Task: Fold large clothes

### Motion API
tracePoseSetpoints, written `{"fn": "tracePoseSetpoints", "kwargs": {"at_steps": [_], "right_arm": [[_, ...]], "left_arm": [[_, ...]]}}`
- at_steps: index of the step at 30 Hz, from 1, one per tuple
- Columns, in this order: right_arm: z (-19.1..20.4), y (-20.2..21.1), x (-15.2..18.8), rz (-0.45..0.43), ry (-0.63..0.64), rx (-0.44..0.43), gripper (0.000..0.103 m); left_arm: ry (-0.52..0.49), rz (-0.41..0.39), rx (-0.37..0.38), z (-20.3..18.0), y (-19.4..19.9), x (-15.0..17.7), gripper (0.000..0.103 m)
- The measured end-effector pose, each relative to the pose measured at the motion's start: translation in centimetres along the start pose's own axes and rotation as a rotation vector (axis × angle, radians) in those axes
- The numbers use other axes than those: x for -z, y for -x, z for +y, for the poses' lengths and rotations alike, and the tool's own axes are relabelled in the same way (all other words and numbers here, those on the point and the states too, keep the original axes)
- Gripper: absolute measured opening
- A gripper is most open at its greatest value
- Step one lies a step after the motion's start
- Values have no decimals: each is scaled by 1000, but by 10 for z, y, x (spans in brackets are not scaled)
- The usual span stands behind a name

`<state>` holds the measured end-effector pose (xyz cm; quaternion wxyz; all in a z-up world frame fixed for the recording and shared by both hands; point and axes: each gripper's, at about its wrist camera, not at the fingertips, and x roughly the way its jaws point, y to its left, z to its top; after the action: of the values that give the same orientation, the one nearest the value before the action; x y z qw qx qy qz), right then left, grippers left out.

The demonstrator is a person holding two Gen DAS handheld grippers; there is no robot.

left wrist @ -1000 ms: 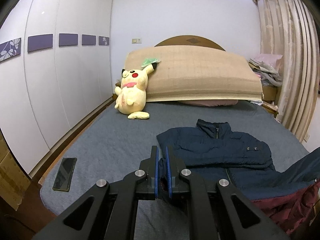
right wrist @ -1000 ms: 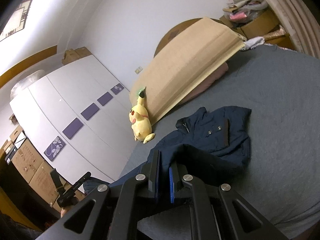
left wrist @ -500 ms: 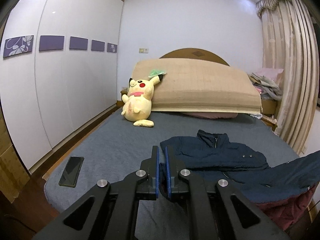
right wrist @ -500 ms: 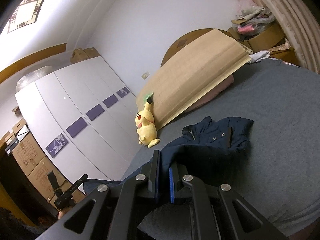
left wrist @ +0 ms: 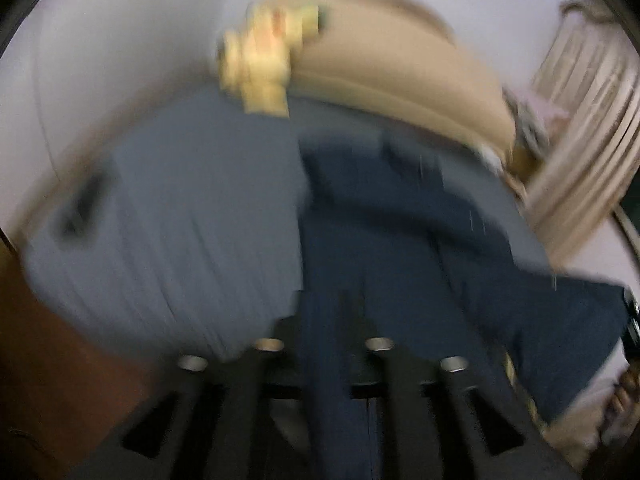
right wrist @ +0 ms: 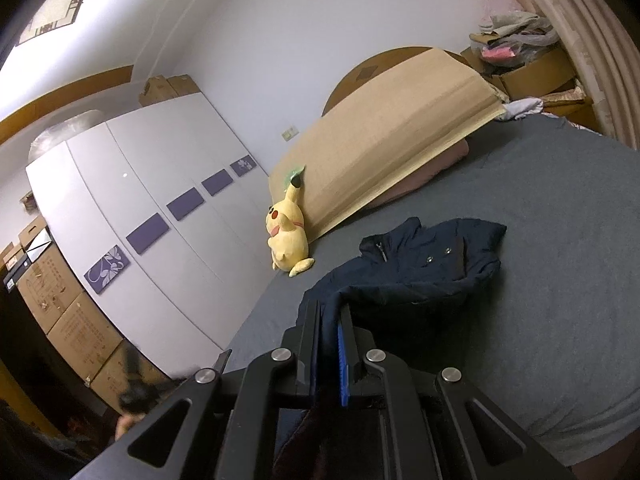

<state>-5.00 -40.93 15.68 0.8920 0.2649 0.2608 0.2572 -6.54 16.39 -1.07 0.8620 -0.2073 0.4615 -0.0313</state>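
Observation:
A dark navy jacket lies on the grey bed sheet, collar toward the headboard. My right gripper is shut on the jacket's near edge, which hangs down between its fingers and shows dark red lining. The left wrist view is badly blurred. There my left gripper points steeply down at the bed, and its jaws are opening with a strip of the jacket running between the parted fingers. The blur hides how that cloth lies against the pads.
A yellow plush toy sits by a tan mat that leans on the headboard. A dark phone lies near the bed's left corner. White wardrobe doors and cardboard boxes line the left. Curtains hang at the right.
The left view has swung sharply down toward the bed and blurred, and its fingers have parted from shut. The right gripper stays shut on the jacket, with its view shifted only slightly.

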Motion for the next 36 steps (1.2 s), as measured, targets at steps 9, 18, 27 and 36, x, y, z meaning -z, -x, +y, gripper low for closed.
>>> {"fn": "tracePoseSetpoints", "kwargs": {"at_steps": [9,18,27,36], "right_arm": [[3,-4,-3,19,8,5,8],[7,-4,-4,21,10,8,8],[2,-3,-4,11,-15,11,8],[-10,-2,-3,5,-51,19,8]], "left_arm": [[123,333,206,24,-68,60,65],[217,461,336,16,-101,92,60],[189,311,382,12,-66,84,7],[161,96,409,2,-9,36,6]]}}
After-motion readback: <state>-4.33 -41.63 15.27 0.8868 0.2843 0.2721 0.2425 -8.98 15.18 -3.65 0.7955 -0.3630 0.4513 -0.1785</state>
